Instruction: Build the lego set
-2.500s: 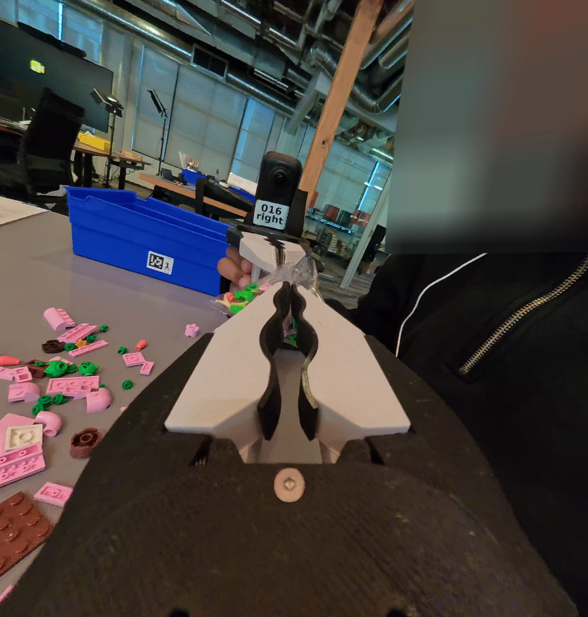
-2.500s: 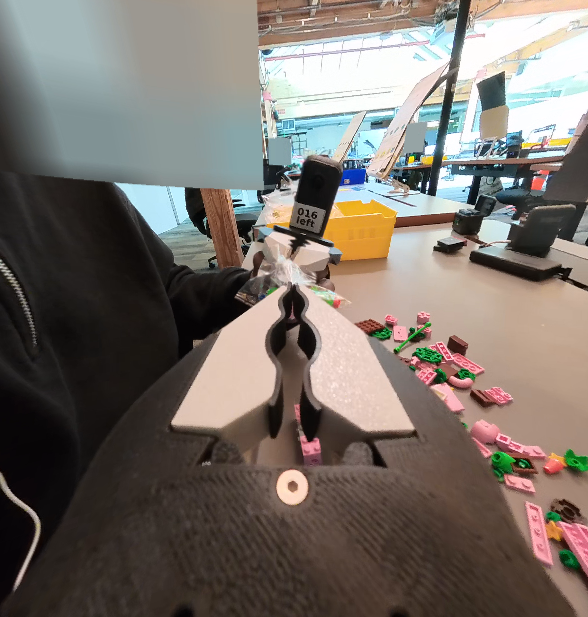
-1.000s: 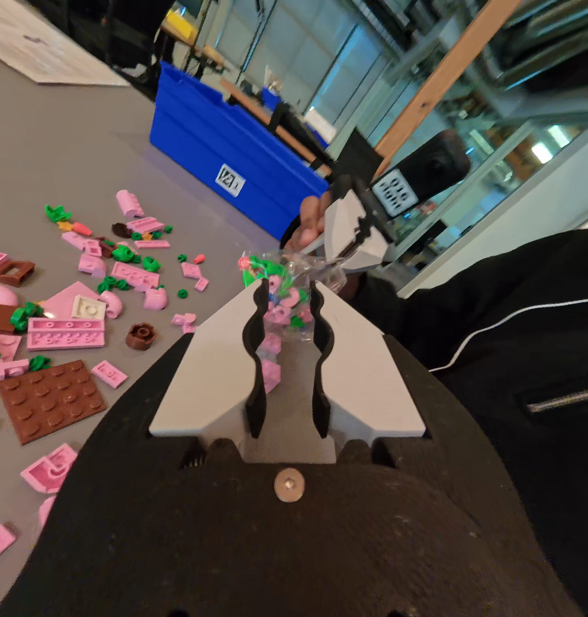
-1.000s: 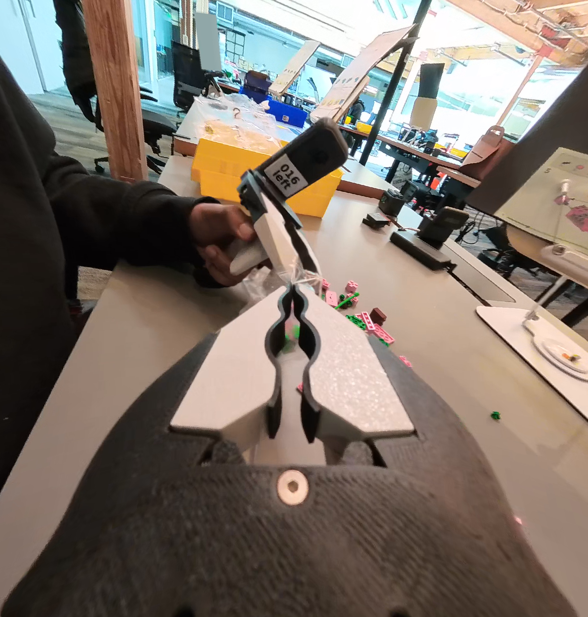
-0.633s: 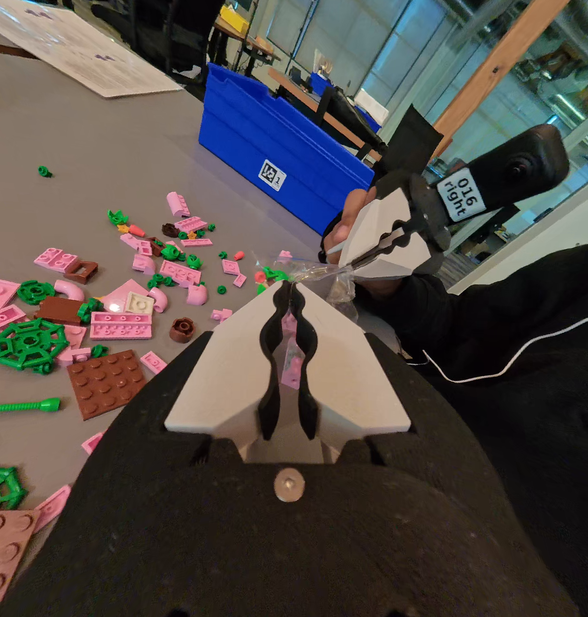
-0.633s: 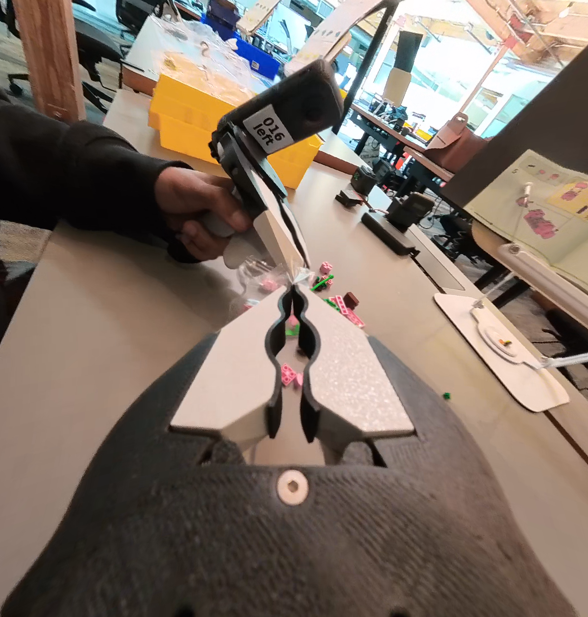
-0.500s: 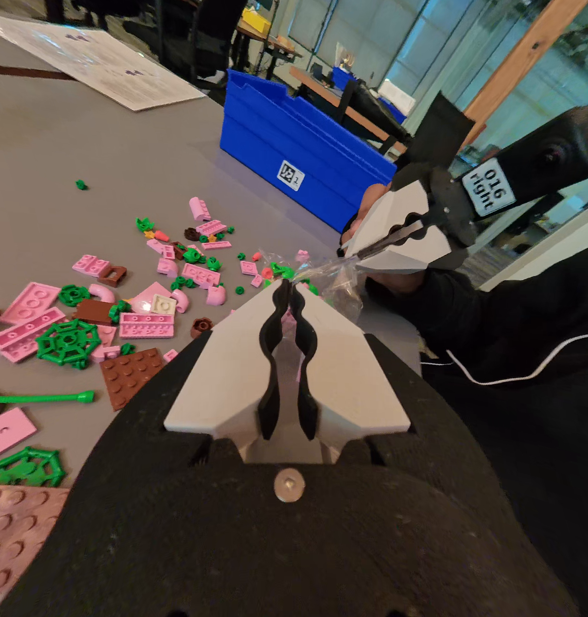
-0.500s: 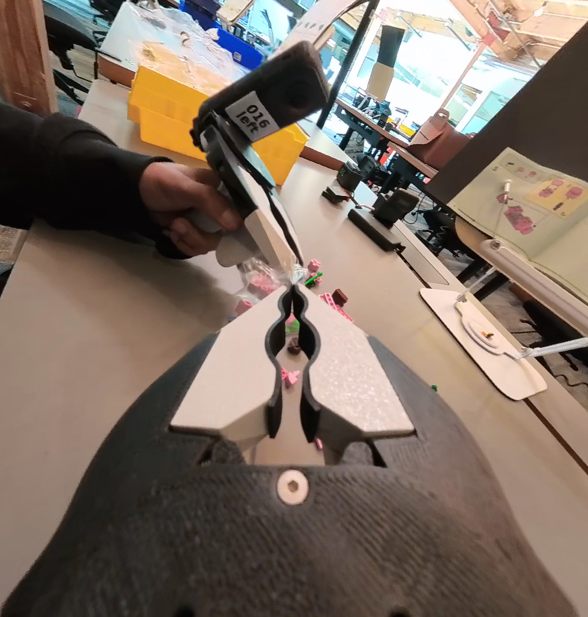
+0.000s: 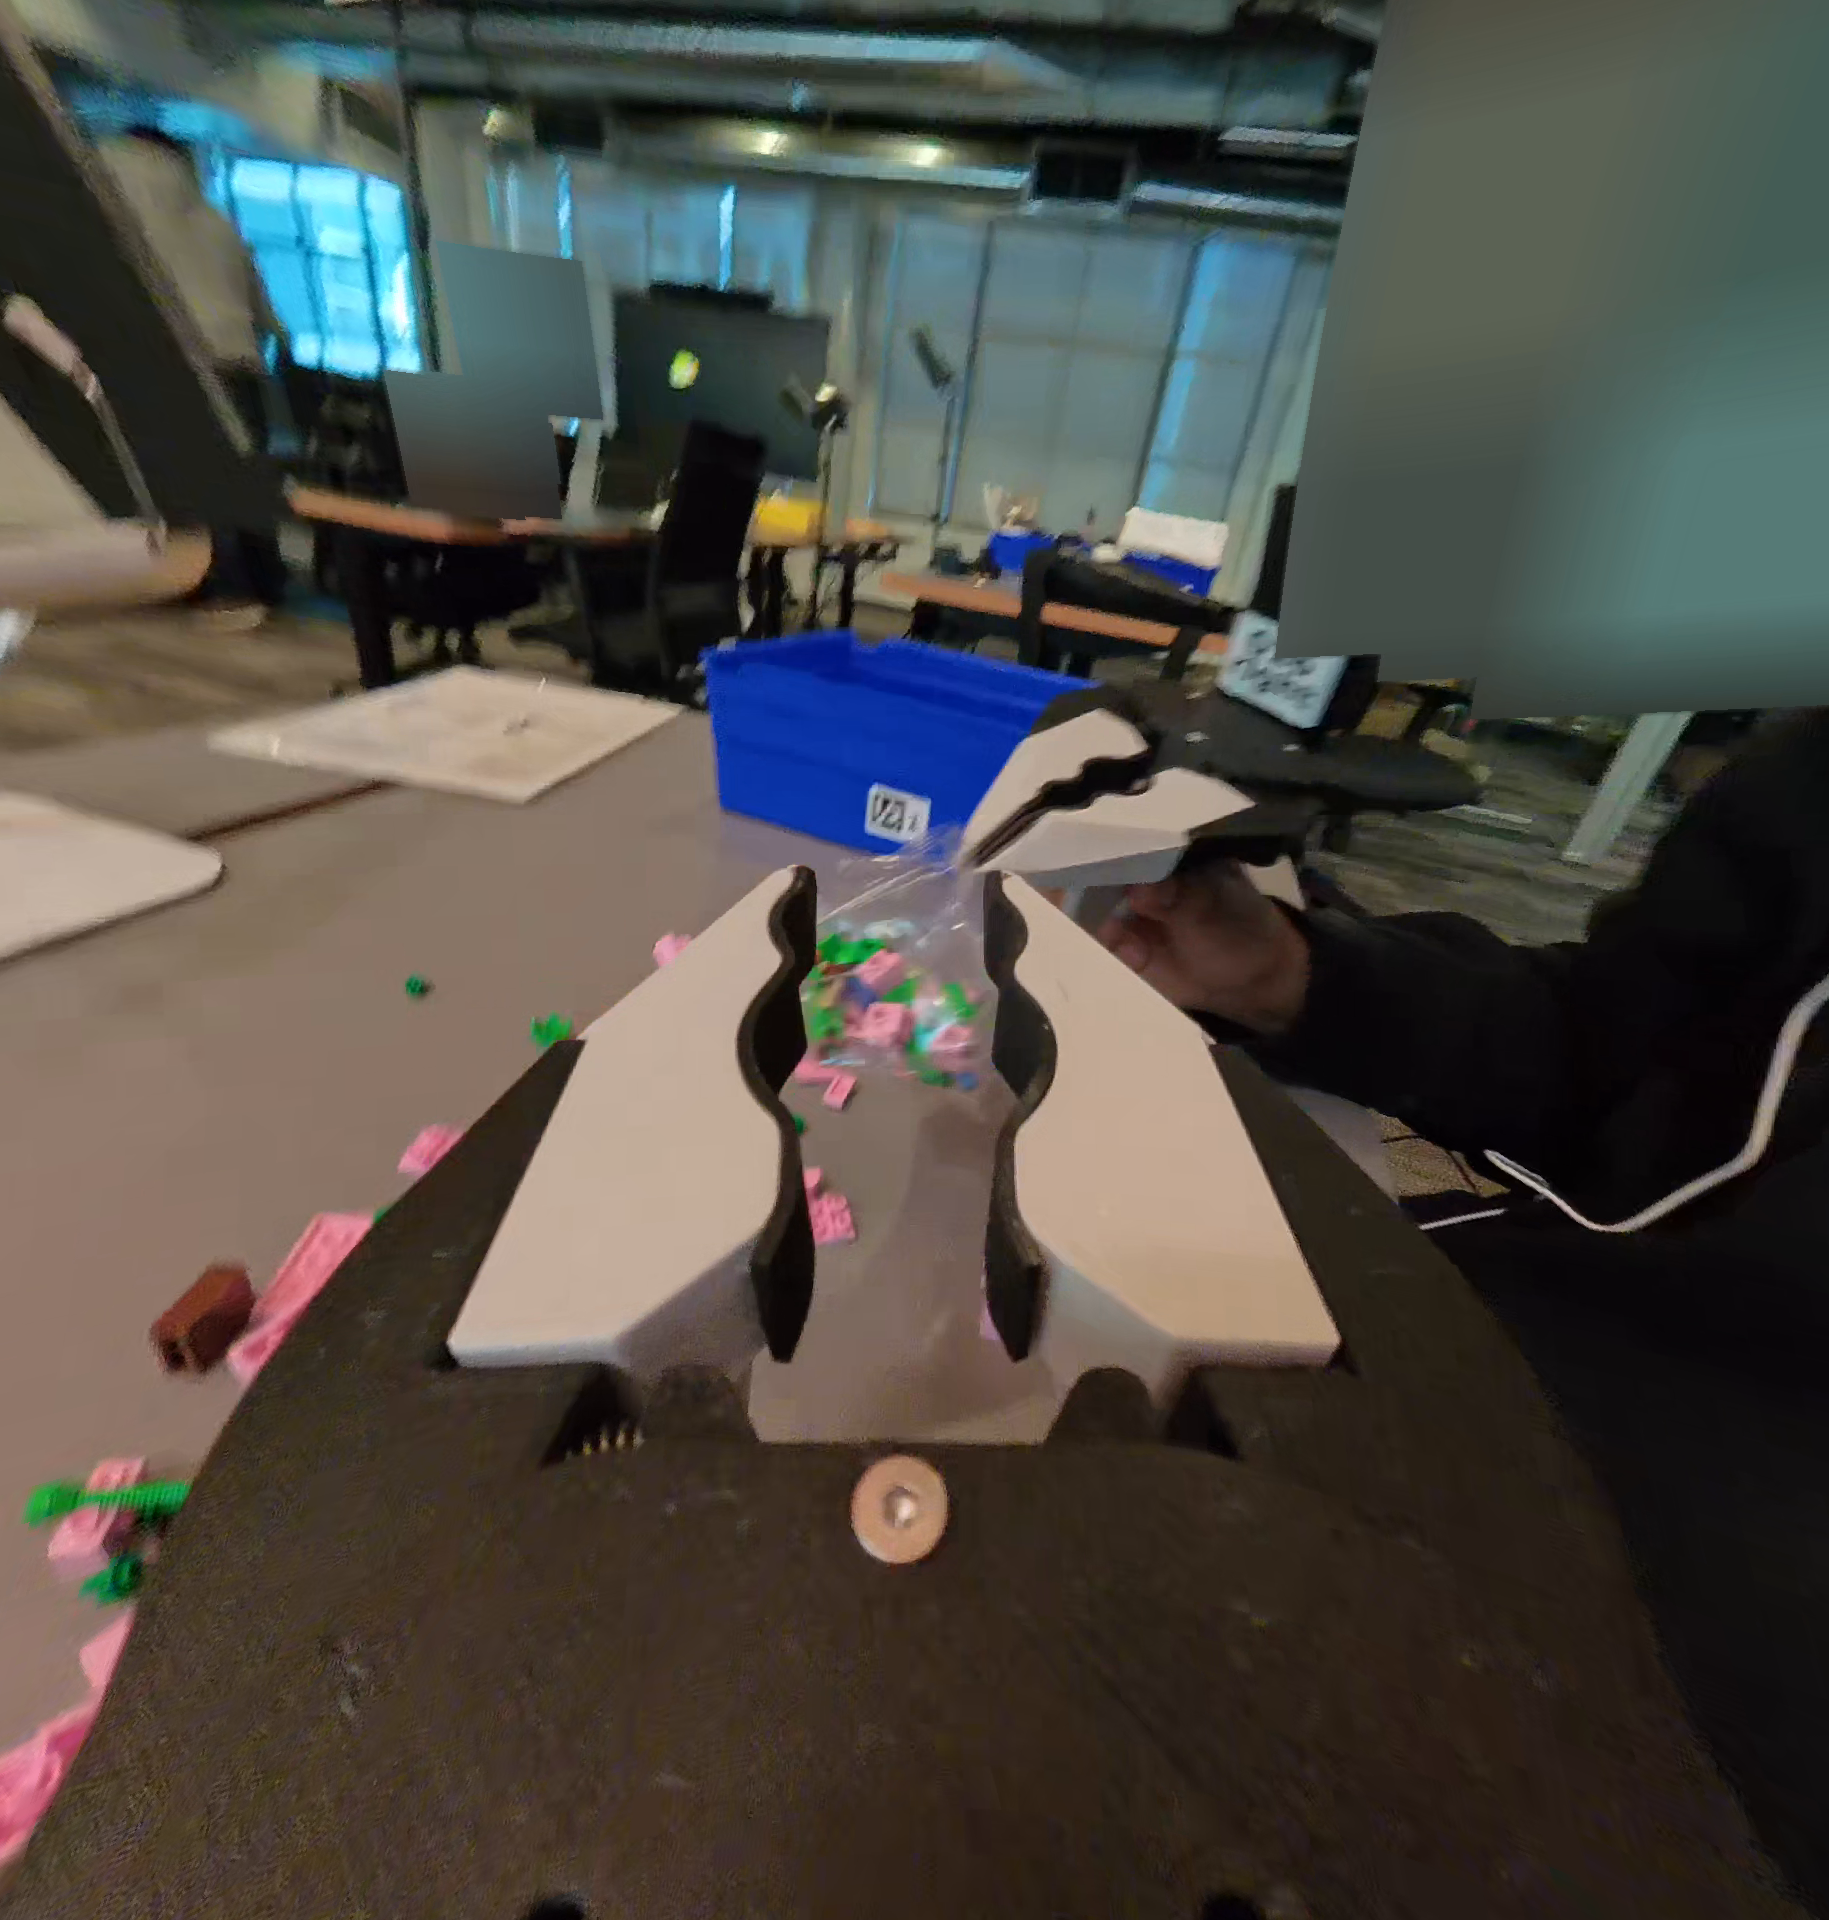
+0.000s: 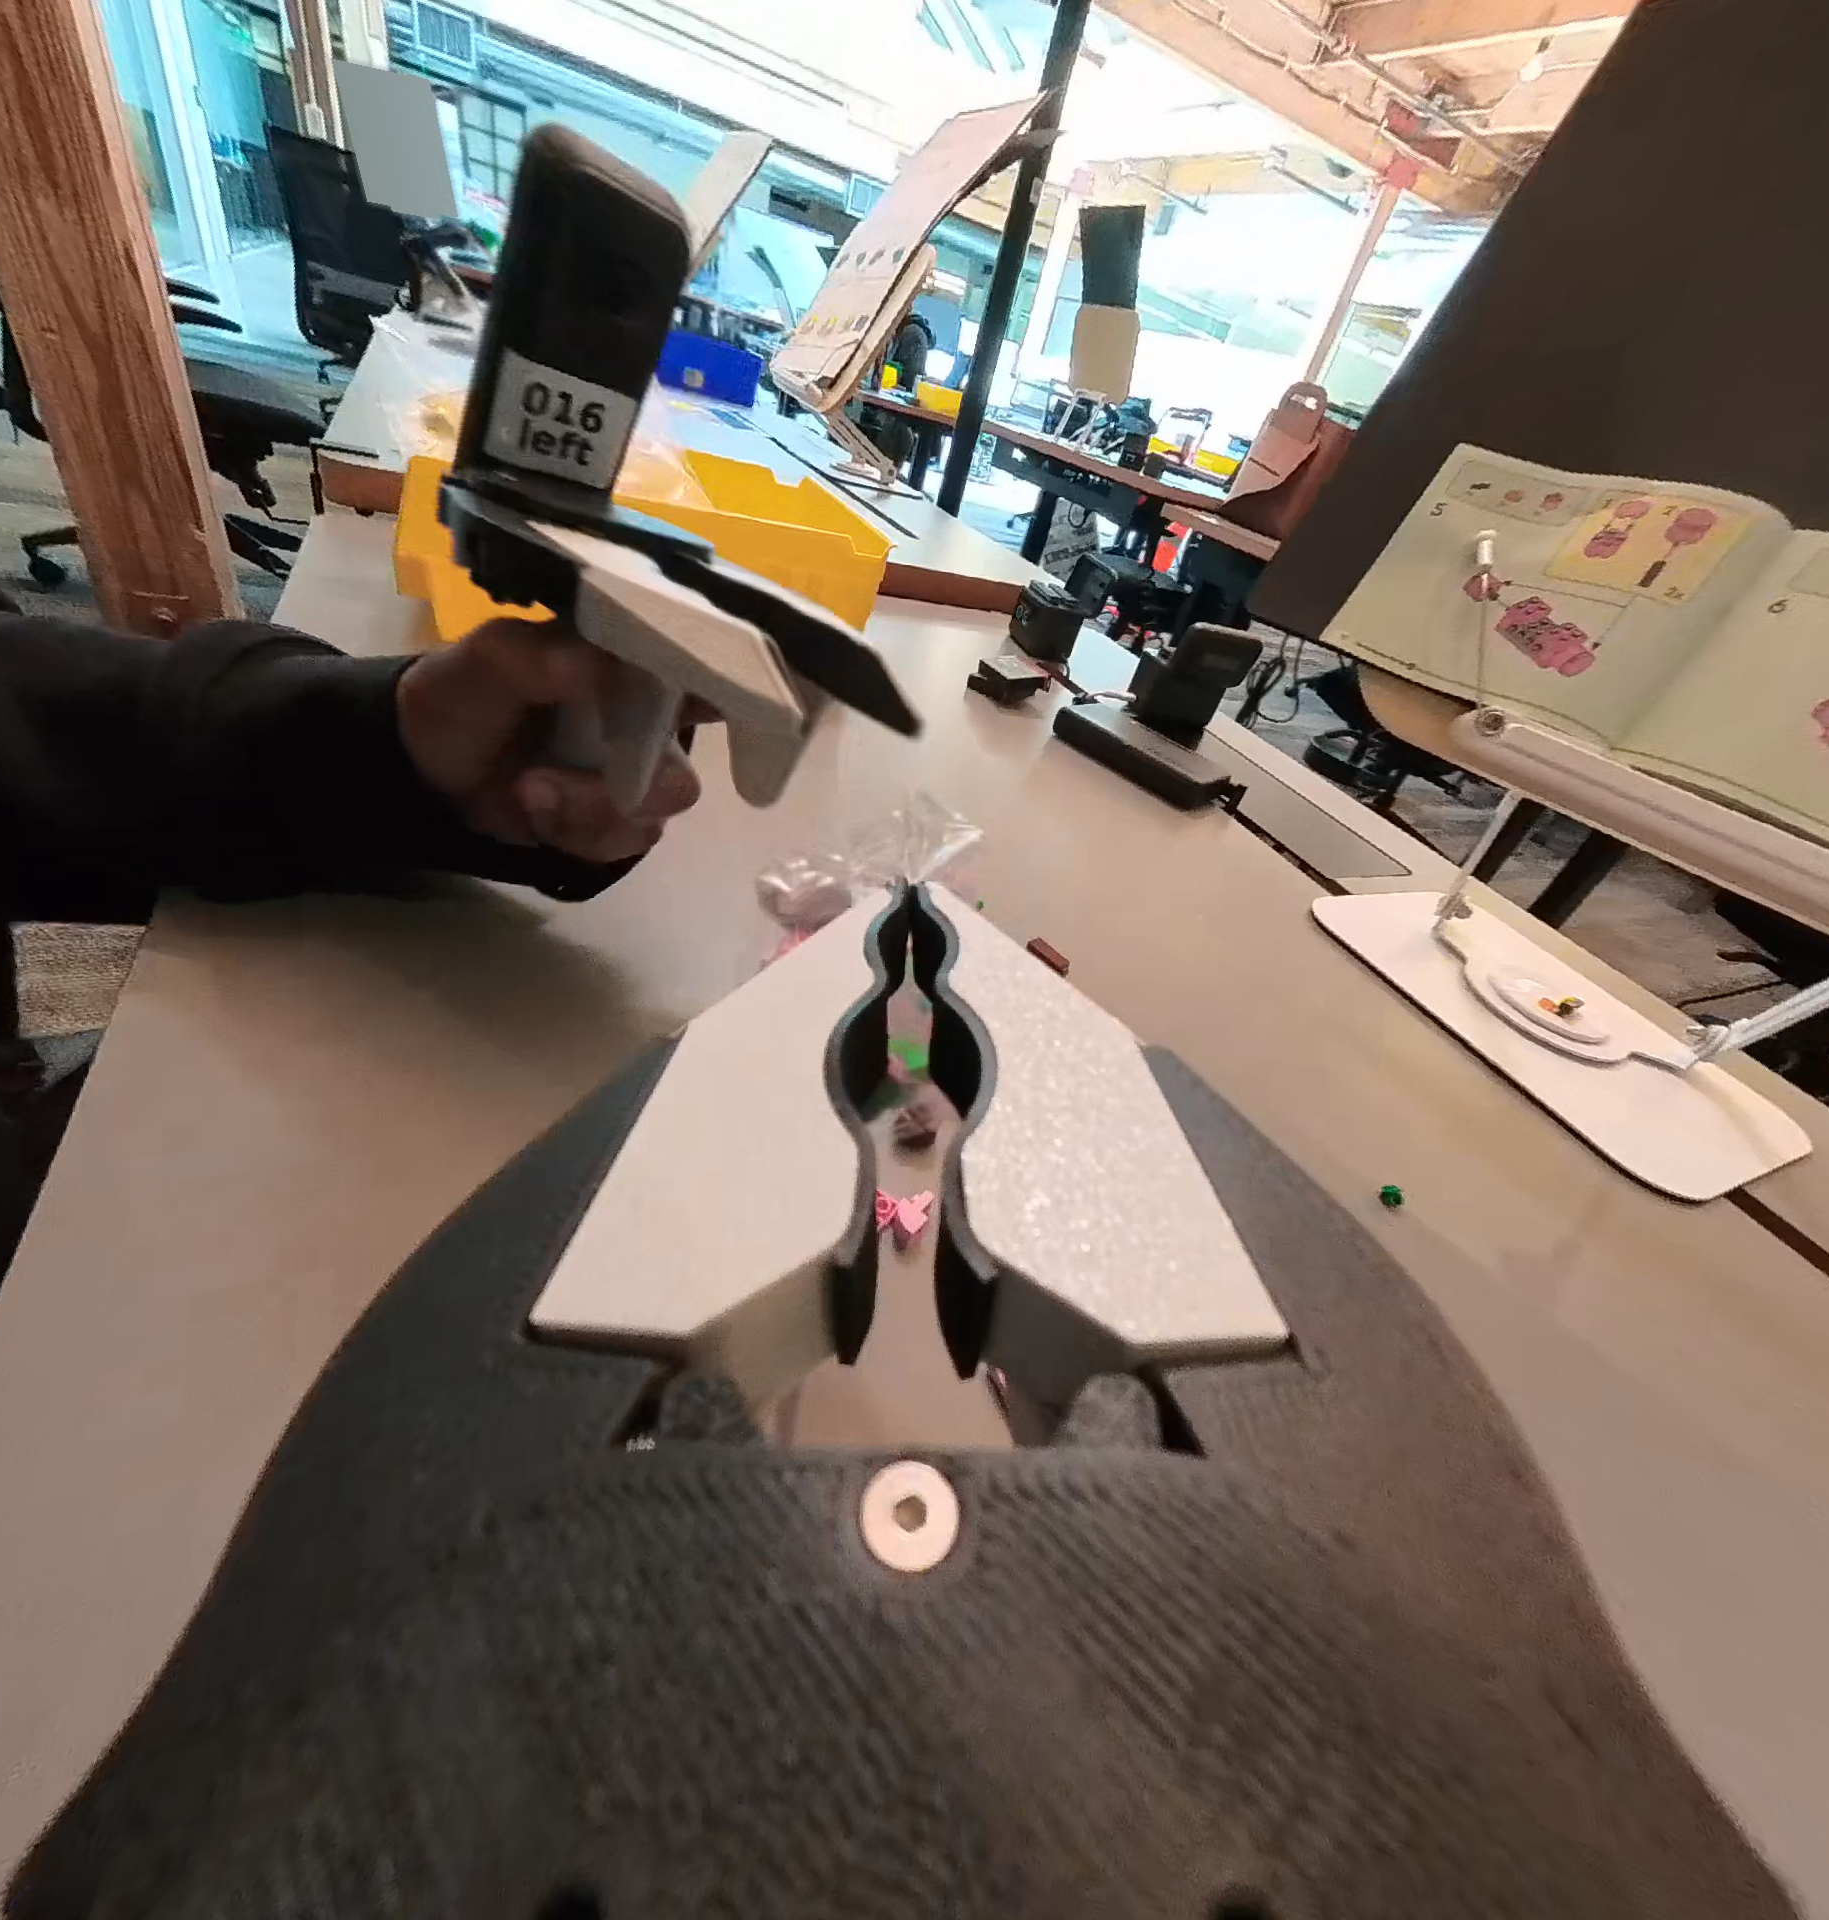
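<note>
Two claws face each other over our grey desk (image 9: 266,1039). Our right claw (image 10: 912,902) is pinched tight on the twisted top of a small clear plastic bag of pink and green lego pieces (image 9: 894,997), which hangs just above the desk. Our left claw (image 9: 897,899) stands wide, gripping nothing, with the bag showing between its fingers. Loose pink, green and brown lego pieces (image 9: 297,1288) lie scattered below, and a blue plastic bin (image 9: 868,738) sits behind.

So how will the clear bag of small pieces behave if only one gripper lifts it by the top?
The clear bag looks floppy: its film crumples where the right gripper pinches it. It will probably sag and swing, since the pieces sit low inside.
</note>
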{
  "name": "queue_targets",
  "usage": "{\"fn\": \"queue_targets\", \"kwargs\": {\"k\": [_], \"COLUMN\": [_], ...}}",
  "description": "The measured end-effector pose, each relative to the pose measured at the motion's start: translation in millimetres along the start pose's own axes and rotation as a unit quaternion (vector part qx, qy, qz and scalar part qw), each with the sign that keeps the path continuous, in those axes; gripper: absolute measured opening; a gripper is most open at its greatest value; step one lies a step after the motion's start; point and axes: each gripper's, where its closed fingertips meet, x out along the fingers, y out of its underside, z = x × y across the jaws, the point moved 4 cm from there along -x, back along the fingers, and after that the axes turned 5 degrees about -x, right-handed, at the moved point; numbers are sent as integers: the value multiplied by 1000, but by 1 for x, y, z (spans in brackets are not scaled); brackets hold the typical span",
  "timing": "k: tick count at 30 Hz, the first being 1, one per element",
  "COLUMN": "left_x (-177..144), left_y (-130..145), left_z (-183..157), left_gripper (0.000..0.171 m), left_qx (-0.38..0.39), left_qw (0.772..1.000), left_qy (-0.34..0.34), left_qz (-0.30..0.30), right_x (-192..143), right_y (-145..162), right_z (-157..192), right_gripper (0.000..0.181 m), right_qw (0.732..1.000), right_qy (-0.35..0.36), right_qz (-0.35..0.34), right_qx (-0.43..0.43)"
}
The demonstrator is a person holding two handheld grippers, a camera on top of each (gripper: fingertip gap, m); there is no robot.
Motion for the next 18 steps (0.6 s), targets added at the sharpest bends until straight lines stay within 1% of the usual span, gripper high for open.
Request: {"fn": "queue_targets", "kwargs": {"k": [2,3,5,7,10,13,14,16,18], "left_x": [-2,0,6,8,14,17,17,15,13], "left_y": [-2,1,10,16,29,39,40,39,36], "left_z": [-13,-18,-27,-40,-47,-49,-50,-51,-51], "left_gripper": [30,30,38,42,43,41,38,21,19], "left_qx": [15,10,-8,-19,-14,-17,-18,-22,-30], "left_qw": [999,998,993,985,980,975,974,972,971], "left_qy": [47,67,112,163,175,184,187,198,208], "left_qz": [-14,-5,26,52,95,125,129,127,117], "right_x": [0,-1,-3,-6,-11,-11,-10,-10,-12], "right_y": [-1,-4,-9,-13,-17,-13,-13,-13,-14], "right_z": [2,4,10,14,11,15,17,18,15], "right_gripper": [0,0,0,0,0,0,0,0,0], "right_qw": [1000,999,997,990,978,975,973,966,961], "right_qy": [-12,-25,-62,-103,-140,-163,-174,-191,-197], "right_qz": [-10,-21,-48,-74,-98,-89,-87,-91,-98], "right_qx": [7,11,29,68,116,123,128,148,168]}}
